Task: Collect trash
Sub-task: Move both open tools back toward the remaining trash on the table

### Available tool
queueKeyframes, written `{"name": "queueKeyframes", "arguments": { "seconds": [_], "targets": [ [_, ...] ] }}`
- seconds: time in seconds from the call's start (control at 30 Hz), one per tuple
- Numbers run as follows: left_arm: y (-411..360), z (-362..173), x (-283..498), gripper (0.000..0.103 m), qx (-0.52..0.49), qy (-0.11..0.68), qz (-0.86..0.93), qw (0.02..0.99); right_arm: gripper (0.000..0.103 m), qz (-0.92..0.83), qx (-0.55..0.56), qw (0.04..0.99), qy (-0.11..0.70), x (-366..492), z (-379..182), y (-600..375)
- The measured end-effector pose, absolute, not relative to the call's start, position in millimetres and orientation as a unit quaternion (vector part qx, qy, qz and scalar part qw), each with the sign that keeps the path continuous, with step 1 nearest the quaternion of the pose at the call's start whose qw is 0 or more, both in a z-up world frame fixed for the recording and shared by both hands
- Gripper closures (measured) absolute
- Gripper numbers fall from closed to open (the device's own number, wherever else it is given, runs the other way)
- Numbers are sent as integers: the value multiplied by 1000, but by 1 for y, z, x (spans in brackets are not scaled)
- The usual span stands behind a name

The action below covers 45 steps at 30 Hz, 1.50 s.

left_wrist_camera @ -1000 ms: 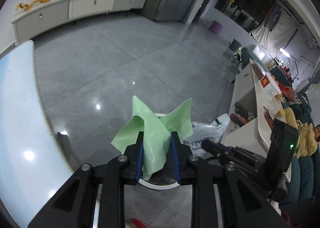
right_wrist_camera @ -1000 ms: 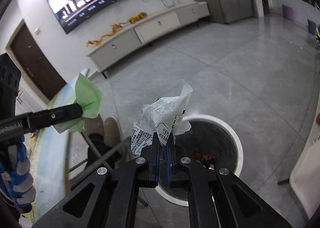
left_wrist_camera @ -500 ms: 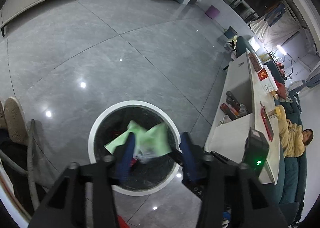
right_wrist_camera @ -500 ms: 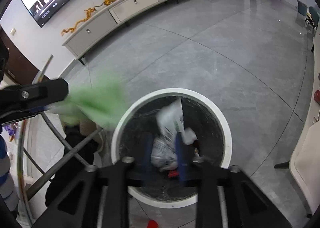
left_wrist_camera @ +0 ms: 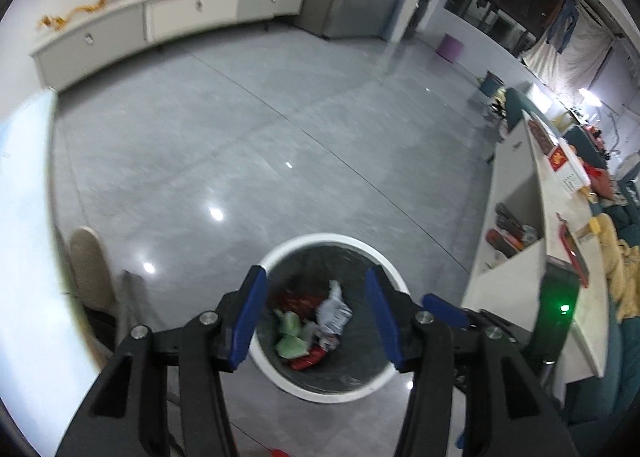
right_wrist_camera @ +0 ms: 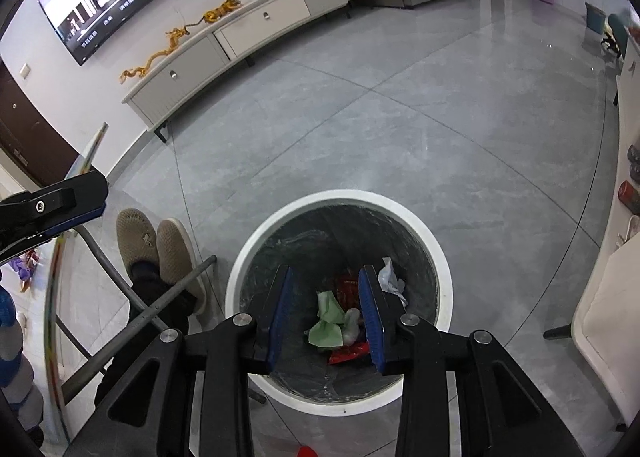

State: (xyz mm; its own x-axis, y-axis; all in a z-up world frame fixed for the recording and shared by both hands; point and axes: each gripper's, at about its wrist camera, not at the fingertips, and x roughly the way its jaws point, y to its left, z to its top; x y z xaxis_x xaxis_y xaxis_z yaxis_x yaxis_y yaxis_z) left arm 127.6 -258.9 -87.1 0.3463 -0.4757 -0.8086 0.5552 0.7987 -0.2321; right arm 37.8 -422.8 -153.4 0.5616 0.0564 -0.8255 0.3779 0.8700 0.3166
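Because the green wrapper (right_wrist_camera: 328,323) and the white packet (right_wrist_camera: 390,281) lie at the bottom of the bin (right_wrist_camera: 340,201) among red scraps, this round of collecting looks done. Both grippers hang above its mouth, placed so that anything let go falls inside: the right gripper (right_wrist_camera: 326,313) and the left gripper (left_wrist_camera: 316,315) each have jaws spread wide, holding nothing. Beige shoes (right_wrist_camera: 160,245) stand just beside the bin on the grey floor (right_wrist_camera: 360,117).
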Motion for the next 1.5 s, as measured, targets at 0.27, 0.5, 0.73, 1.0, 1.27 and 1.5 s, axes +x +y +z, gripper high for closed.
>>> {"name": "queueKeyframes", "arguments": {
  "seconds": [0.27,0.5,0.73,1.0,1.27,1.5],
  "targets": [
    [-232,-49,106,53,51,412,-280,865,69,-99,231,865,434,27,-125,-414],
    [-212,-17,85,50,50,358,-265,894,67,-109,227,877,409,16,-102,-404],
    [-192,7,69,45,54,314,-249,915,65,-103,212,888,395,13,-81,-388],
    [-165,26,59,42,41,288,-235,928,58,-93,197,899,380,9,-62,-370],
    [-134,40,42,41,29,253,-207,945,44,-84,179,913,358,4,-33,-350],
    [-90,56,23,42,22,222,-170,960,33,-71,162,928,329,-1,-2,-325]
  ]
}}
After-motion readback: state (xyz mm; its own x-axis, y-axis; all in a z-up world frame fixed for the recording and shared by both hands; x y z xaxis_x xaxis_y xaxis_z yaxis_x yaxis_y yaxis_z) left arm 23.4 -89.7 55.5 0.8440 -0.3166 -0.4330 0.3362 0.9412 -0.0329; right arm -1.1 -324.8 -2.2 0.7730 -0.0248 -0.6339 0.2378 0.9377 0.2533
